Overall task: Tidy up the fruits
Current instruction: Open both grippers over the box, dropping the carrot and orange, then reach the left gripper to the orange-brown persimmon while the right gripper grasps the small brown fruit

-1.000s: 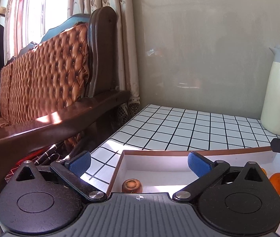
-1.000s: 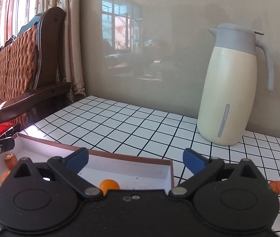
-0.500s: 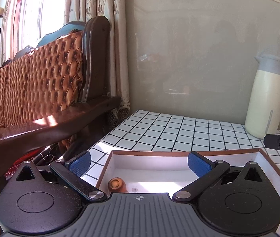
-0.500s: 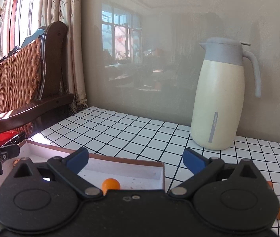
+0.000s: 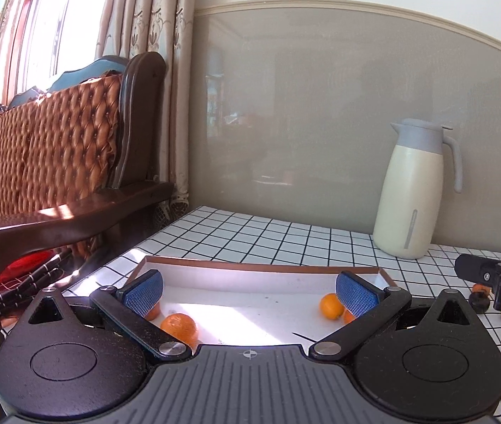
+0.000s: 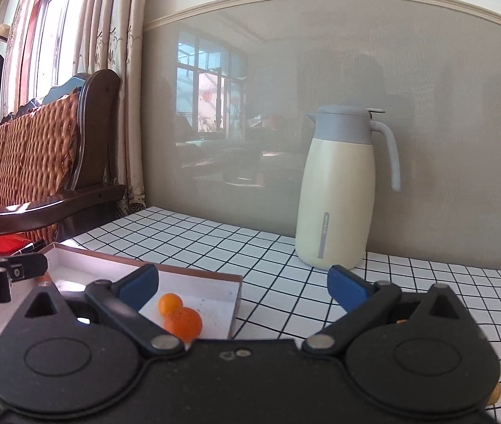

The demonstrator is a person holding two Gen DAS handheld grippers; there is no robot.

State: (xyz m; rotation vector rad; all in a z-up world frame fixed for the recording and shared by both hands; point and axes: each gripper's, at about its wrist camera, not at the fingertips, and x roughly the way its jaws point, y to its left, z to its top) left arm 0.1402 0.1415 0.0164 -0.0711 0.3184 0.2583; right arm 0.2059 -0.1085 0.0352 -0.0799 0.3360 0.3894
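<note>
Both the left gripper and right gripper hang spread and empty above the box; its small mandarins look light, soft-skinned, best pinched gently across the middle.

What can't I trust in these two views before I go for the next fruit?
- Fruit count in the tray: left wrist view, the left tongs cover its near part; one fruit only peeks past a pad.
- Loose fruit on the table: left wrist view, half hidden by the right tongs, too small to identify.
- Table right of the tray: right wrist view, that tool's body blocks the near area.
</note>
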